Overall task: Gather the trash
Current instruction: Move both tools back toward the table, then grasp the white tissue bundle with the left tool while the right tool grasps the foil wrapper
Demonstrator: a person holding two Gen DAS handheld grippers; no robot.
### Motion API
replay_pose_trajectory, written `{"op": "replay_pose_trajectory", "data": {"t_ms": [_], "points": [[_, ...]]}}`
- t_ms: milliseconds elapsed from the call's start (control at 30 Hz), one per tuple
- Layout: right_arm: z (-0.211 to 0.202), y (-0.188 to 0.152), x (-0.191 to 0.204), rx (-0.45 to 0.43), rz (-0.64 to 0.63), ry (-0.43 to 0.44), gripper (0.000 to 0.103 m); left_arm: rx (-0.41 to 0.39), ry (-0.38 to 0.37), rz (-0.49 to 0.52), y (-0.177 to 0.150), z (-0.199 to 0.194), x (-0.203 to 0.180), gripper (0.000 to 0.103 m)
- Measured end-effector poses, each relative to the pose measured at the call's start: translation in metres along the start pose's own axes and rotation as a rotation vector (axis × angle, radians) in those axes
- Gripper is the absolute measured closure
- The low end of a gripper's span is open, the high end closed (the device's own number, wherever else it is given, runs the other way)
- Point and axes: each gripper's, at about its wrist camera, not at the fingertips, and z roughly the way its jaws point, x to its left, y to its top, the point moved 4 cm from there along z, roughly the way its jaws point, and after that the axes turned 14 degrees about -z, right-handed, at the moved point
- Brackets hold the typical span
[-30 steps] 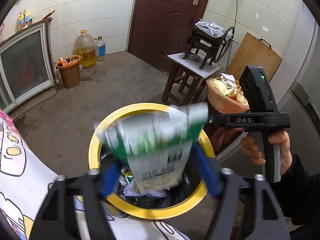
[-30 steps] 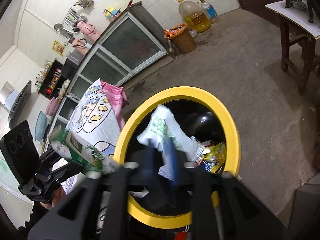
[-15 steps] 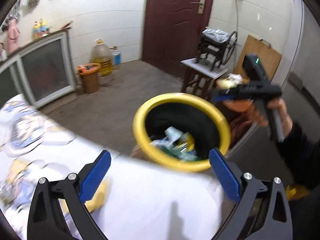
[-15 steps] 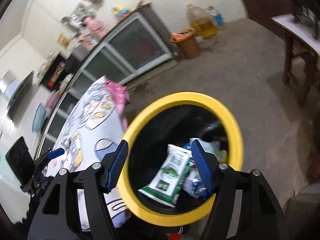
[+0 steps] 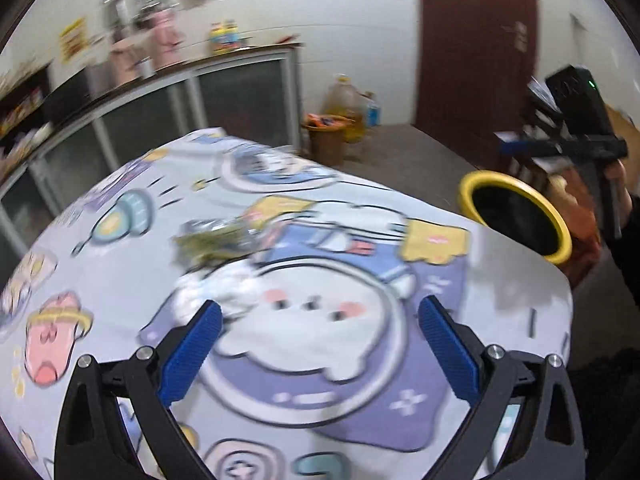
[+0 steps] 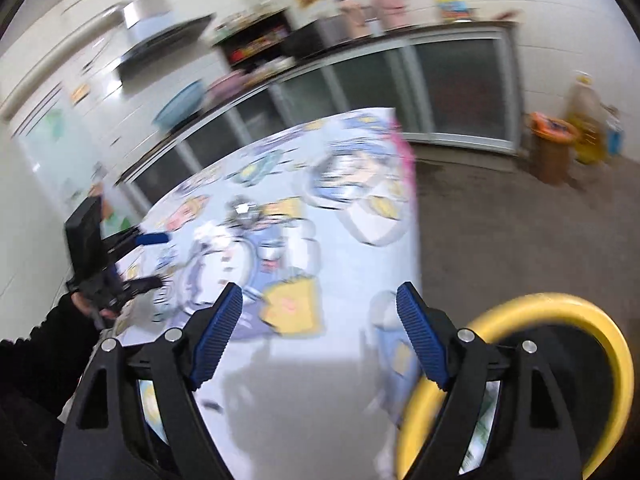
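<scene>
The bench (image 5: 520,300) is covered with a pale cloth printed with cartoon astronaut figures, and it fills the lower half of both views. Behind it, at about 11 o'clock in the left wrist view, a long low cabinet with frosted glass doors (image 5: 240,96) runs along a white tiled wall, and a dark red door (image 5: 476,40) stands at 1 o'clock. A brown bucket with orange scraps (image 5: 326,136) and a big yellow oil jug (image 5: 346,100) stand on the grey floor between the cabinet and the door. The round black bin with a yellow rim (image 5: 516,216) stands just beside the bench edge, at 3 o'clock in the left view and at 5 o'clock in the right view. The trash still on the cloth is a crumpled silver and green wrapper (image 5: 216,236) with a white crumpled piece (image 5: 224,292) near it, both blurred, at 10 o'clock from the left tool (image 5: 316,340). This tool points down over the cloth, its blue pads spread wide with nothing between them. The right tool (image 6: 320,336) is tilted down over the bench edge next to the bin; its jaws are opening and are empty. A hand in a dark sleeve (image 6: 86,304) carries the left tool at 9 o'clock in the right view.
</scene>
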Motion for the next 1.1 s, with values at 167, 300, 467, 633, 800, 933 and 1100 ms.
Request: {"op": "replay_pose_trajectory", "data": {"t_ms": [167,300,467,633,800,933,1100], "points": [[0.056,0.042,0.036,0.037,-0.077,0.076,0.027,0.008,0.018,-0.088,0.007,0.02,0.039,0.008],[0.108,0.076,0.067,0.104,-0.177,0.102,0.03,0.015,0.009,-0.131,0.012,0.037,0.053,0.008],[0.163,0.101,0.095,0.198,-0.328,0.084,0.039,0.044,-0.003,-0.185,0.014,0.056,0.069,0.008],[0.211,0.113,0.11,0.279,-0.393,0.113,0.044,0.063,-0.009,-0.229,0.014,0.066,0.079,0.008],[0.246,0.119,0.115,0.342,-0.408,0.132,0.051,0.09,-0.029,-0.266,0.016,0.079,0.087,0.008],[0.265,0.119,0.113,0.388,-0.388,0.153,0.056,0.109,-0.035,-0.283,0.016,0.089,0.089,0.008],[0.276,0.121,0.113,0.4,-0.354,0.18,0.056,0.113,-0.052,-0.298,0.018,0.093,0.089,0.008]]}}
